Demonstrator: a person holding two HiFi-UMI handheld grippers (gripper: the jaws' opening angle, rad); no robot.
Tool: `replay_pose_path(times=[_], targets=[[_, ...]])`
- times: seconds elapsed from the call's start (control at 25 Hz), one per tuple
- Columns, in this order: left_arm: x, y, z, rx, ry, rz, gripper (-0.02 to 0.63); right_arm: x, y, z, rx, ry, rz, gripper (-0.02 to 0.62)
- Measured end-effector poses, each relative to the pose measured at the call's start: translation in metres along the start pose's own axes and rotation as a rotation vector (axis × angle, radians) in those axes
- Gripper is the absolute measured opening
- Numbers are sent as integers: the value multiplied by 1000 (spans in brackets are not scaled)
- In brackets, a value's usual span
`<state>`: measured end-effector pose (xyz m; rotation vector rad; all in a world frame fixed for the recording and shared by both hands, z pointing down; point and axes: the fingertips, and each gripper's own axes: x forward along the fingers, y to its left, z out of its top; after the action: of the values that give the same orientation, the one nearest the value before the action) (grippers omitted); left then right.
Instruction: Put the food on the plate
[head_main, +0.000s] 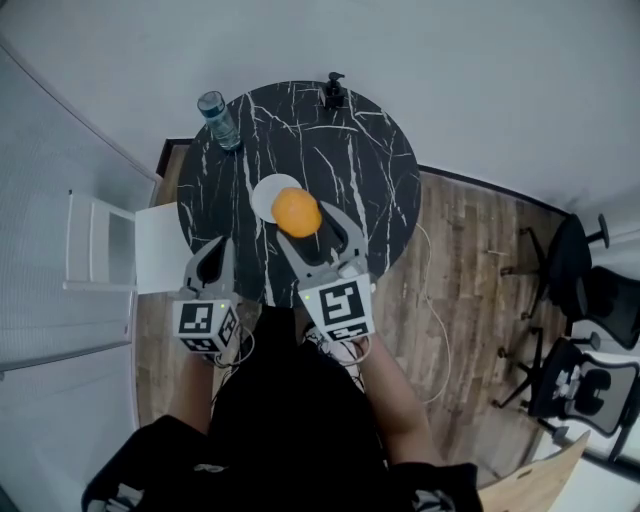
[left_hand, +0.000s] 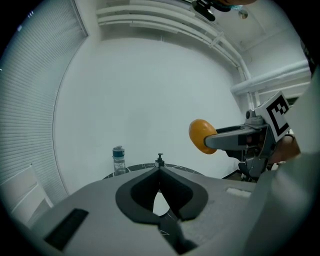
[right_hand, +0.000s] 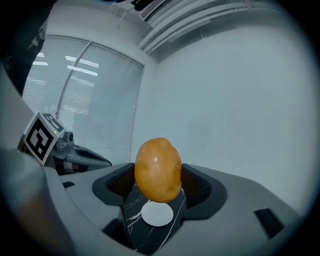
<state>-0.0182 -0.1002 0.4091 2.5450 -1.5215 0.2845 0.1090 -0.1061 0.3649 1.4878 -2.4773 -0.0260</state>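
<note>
Right gripper (right_hand: 159, 180): jaws clamped on the food item (right_hand: 158, 170), an orange-yellow rounded lump, one pad on each flank. The lump's top and bottom stand proud of the pads.

The food item hangs in the air above the table (head_main: 375, 170). In the right gripper view the white plate (right_hand: 157, 213) shows straight below it at 6 o'clock, framed between the jaws, with a gap between lump and plate. In the head view the lump overlaps the plate's rim at about 4 o'clock.

Left gripper (left_hand: 159, 171): jaw tips together, nothing between them. In the head view it sits at the table's 7 o'clock edge, apart from the plate and the other gripper.

Table is round, black marble with white veins. The plate lies just off centre toward 9 o'clock, ringed by bare marble, widest from 1 to 5 o'clock. A bottle (head_main: 218, 119) stands at the 10 o'clock rim and a small black pump dispenser (head_main: 334, 92) at the 12 o'clock rim, both well apart from the plate.

Off the table: a white chair (head_main: 100, 245) at 9 o'clock, just beside the rim; office chairs (head_main: 585, 300) at 4 o'clock, well apart across the wood floor (head_main: 465, 270).
</note>
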Motion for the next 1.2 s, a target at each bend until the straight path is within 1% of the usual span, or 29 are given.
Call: replay_pose_path(times=[0.16, 0.36, 0.52, 0.72, 0.96, 1.2], targets=[[23, 21, -10, -7, 31, -3, -2, 34, -4, -11, -7, 56, 7, 287], [50, 52, -29, -58, 78, 2, -1, 73, -2, -32, -2, 131, 36, 287], [70, 68, -43, -84, 105, -1, -2, 102, -1, -51, -9, 189, 64, 287], [86, 85, -70, -106, 161, 2, -2, 134, 3, -75, 5, 248, 92, 287], [104, 98, -98, -126, 219, -14, -2, 164, 7, -106, 39, 314, 116, 285], [120, 100, -125, -119, 277, -43, -1, 184, 10, -137, 66, 385, 132, 285]])
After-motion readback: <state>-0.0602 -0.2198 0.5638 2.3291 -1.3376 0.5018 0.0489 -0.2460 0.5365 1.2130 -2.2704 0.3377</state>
